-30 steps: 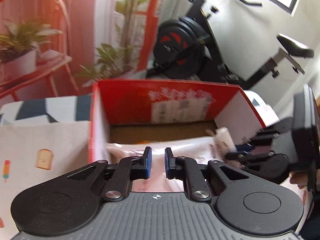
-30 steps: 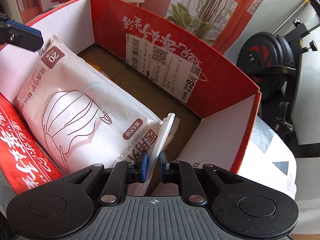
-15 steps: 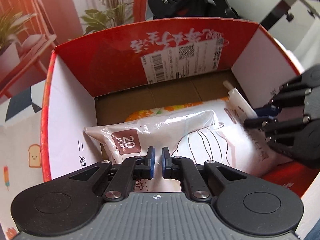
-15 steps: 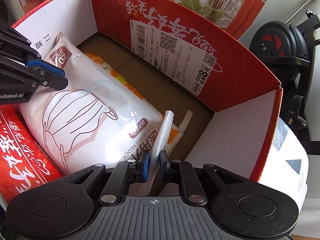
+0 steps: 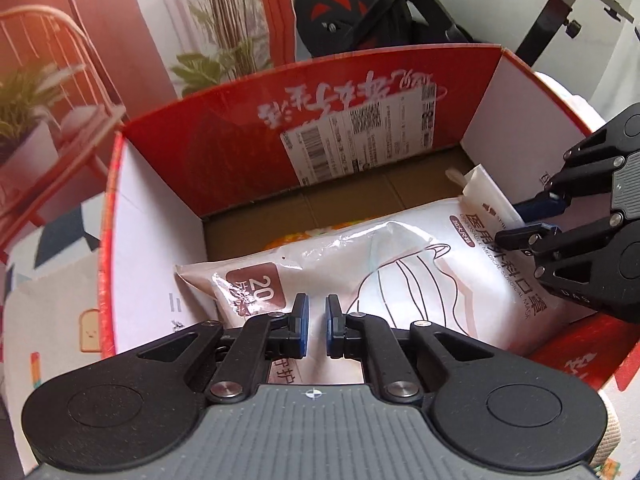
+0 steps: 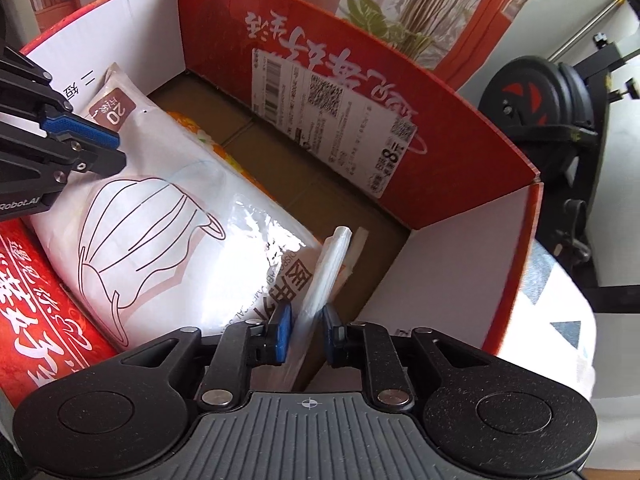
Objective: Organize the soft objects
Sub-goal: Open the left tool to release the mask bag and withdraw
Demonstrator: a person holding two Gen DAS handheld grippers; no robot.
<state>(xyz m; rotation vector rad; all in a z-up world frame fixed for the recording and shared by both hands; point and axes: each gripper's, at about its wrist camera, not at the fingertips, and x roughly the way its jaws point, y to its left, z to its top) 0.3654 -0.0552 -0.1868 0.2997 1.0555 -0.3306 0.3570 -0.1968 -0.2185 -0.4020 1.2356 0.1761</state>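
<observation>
Two grippers are hanging over the box (image 6: 472,268), where the mask pack (image 6: 168,216) is lying lengthwise between them. Left gripper (image 5: 314,326) is shut, empty, above one end; right gripper (image 6: 306,334) is opening, the pack's flap between its jaws.

Each gripper (image 5: 314,326) is black, with a ribbed grey base and silver screws. The fingers (image 6: 282,330) carry blue pads.
</observation>
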